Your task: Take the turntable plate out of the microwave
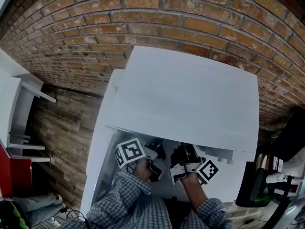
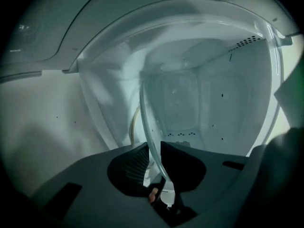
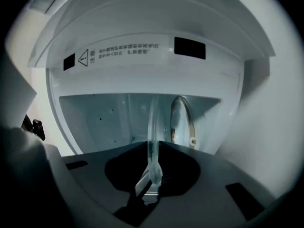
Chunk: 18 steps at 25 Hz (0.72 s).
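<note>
Watching someone in checked sleeves [image 1: 128, 202] who is working both tools into the mouth of a white microwave [image 1: 190, 94]. It's sitting on a white tabletop [image 1: 101, 142], with a brick wall [image 1: 143, 23] running behind it at 12 o'clock. Seen from above, the two tools are sitting just beside each other at roughly 6 o'clock of the oven's top panel. The left tool [image 2: 152, 146] is pinching the rim of the clear glass turntable plate [image 2: 144, 110], jaws nearly together with only the glass edge between the pads. The right tool [image 3: 152, 144] is gripping that rim the same way. The plate is still lying inside the cavity, showing edge-on from each tool and running up toward 12 o'clock. A roller ring [image 3: 183, 115] is peeking out just past it at 1 o'clock of the right jaws. Can't tell if the plate is resting on it.
</note>
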Each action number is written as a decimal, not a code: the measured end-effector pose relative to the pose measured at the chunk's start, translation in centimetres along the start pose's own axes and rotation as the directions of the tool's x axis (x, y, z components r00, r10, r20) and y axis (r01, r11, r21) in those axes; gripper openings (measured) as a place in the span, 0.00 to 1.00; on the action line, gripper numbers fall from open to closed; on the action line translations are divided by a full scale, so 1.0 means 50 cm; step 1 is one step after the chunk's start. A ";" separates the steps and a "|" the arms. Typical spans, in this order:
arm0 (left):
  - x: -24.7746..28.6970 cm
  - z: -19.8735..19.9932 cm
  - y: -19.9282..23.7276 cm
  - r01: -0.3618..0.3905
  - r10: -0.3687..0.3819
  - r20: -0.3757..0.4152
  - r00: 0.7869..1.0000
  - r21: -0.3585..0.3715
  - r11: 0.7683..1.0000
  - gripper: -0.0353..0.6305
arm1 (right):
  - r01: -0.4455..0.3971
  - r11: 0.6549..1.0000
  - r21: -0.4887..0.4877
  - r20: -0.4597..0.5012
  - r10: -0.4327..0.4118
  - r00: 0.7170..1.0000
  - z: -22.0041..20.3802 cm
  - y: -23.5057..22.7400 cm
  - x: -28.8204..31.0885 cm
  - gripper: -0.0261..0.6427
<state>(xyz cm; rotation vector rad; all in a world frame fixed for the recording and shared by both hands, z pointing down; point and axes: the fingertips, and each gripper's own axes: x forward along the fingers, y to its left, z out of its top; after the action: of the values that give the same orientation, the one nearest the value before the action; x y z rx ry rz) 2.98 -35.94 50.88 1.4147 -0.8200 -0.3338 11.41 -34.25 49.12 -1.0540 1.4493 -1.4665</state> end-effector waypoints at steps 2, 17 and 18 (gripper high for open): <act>0.004 0.012 0.005 -0.011 0.011 0.028 1.000 -0.012 1.000 0.13 | -0.010 1.000 0.010 -0.012 0.010 1.000 -0.008 0.004 -0.015 0.12; -0.043 -0.014 -0.038 0.205 -0.202 0.064 0.977 -0.056 0.977 0.11 | -0.068 0.998 -0.001 -0.075 0.067 0.995 -0.042 0.024 -0.079 0.14; -0.048 -0.015 -0.046 0.234 -0.230 0.068 0.971 -0.055 0.971 0.11 | -0.072 0.997 -0.009 -0.082 0.071 0.994 -0.046 0.027 -0.083 0.14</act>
<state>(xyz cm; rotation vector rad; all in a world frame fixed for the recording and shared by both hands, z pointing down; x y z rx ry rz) 2.42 -34.17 48.03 1.4496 -0.6880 -0.5804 10.62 -29.60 47.68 -0.9491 1.5392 -1.4657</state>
